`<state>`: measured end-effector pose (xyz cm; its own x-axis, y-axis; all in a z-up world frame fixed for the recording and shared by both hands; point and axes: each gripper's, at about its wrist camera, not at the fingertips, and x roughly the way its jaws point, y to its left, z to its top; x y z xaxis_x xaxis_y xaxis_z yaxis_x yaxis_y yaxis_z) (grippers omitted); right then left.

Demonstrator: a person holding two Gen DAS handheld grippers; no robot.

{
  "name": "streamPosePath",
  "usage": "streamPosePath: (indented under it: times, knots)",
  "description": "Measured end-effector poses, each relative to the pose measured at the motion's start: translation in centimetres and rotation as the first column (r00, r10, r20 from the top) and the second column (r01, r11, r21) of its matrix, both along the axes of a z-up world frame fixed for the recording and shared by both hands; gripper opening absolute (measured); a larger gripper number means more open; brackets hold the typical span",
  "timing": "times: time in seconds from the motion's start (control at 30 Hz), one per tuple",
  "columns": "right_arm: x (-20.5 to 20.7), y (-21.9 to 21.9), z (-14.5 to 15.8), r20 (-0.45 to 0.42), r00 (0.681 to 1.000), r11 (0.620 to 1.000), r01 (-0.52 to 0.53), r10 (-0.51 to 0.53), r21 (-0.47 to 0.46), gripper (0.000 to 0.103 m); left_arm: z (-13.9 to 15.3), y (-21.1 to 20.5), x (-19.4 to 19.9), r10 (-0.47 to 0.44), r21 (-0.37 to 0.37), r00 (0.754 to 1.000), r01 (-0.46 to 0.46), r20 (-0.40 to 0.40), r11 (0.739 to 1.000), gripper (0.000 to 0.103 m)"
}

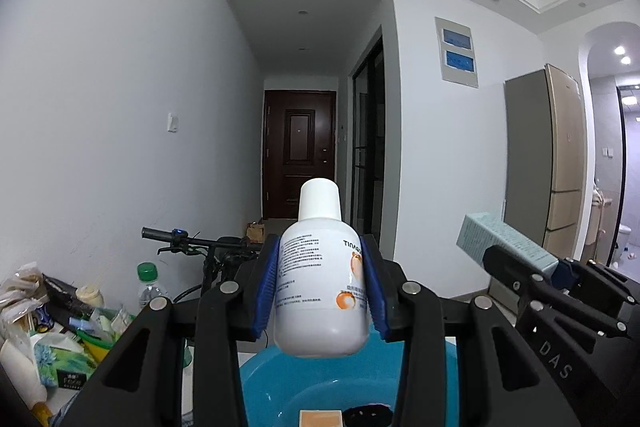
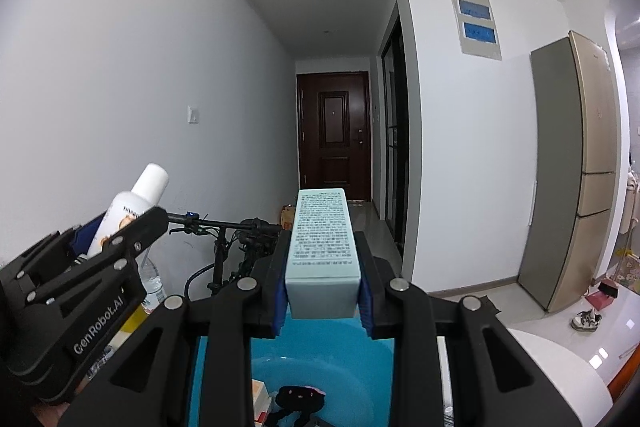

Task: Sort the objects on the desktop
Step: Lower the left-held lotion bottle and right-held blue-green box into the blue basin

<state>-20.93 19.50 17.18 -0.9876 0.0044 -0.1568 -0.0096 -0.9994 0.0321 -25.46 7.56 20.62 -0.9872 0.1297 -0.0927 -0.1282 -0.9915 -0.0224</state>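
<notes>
We hold the white bottle (image 1: 320, 279) upright in the left tool (image 1: 322, 291) and the pale green box (image 2: 323, 259) clamped in the right tool (image 2: 324, 291), both just above the blue basin (image 1: 424, 379), so we judge the step is lowering each in gently before letting go. We should keep the two tools apart, watch the basin rim and the items already inside (image 2: 298, 401), and mind the cluttered desk (image 1: 60, 339) at left.

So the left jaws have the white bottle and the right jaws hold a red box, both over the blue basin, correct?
Not quite: the box in the right gripper is pale green, not red, as the right wrist view shows. The rest holds: the left gripper clamps the white bottle, both above the blue basin.
</notes>
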Motion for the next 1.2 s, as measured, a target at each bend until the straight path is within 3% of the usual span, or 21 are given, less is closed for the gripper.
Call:
streamPosePath:
  times: [0.23,0.47,0.6,0.8,1.0,1.17,1.2]
  knots:
    - [-2.6,1.4,-2.0,0.066,0.998,1.0,0.003,-0.002,-0.019,0.027,-3.7,-0.9,-2.3,0.03,0.01,0.998,-0.031,0.06,0.999,0.042]
    - [-3.3,1.3,-2.6,0.082,0.997,1.0,-0.003,0.003,-0.005,0.027,-3.8,-1.6,-3.2,0.001,0.026,0.993,-0.004,0.117,1.0,0.042]
    - [-3.3,1.2,-2.4,0.079,0.997,1.0,-0.009,0.009,0.004,0.027,-4.1,-1.4,-3.8,0.009,-0.003,0.984,-0.009,0.177,1.0,0.042]
    - [-4.5,2.1,-2.3,0.15,0.989,1.0,-0.021,0.021,-0.003,0.027,-6.1,-0.3,-6.4,-0.039,-0.032,0.937,0.053,0.348,0.998,0.042]
    - [-5.6,3.4,-2.8,0.197,0.98,0.999,-0.034,0.041,-0.038,0.027,-8.4,0.6,-8.2,-0.081,-0.031,0.891,0.107,0.447,0.994,0.042]
    - [-6.4,3.5,-3.8,0.255,0.966,0.999,-0.025,0.03,-0.022,0.027,-11.0,1.7,-10.2,-0.097,-0.045,0.817,0.149,0.569,0.988,0.042]
    - [-6.6,3.6,-3.9,0.266,0.964,0.999,-0.026,0.031,-0.021,0.027,-11.7,1.9,-10.6,-0.101,-0.036,0.791,0.153,0.604,0.988,0.042]
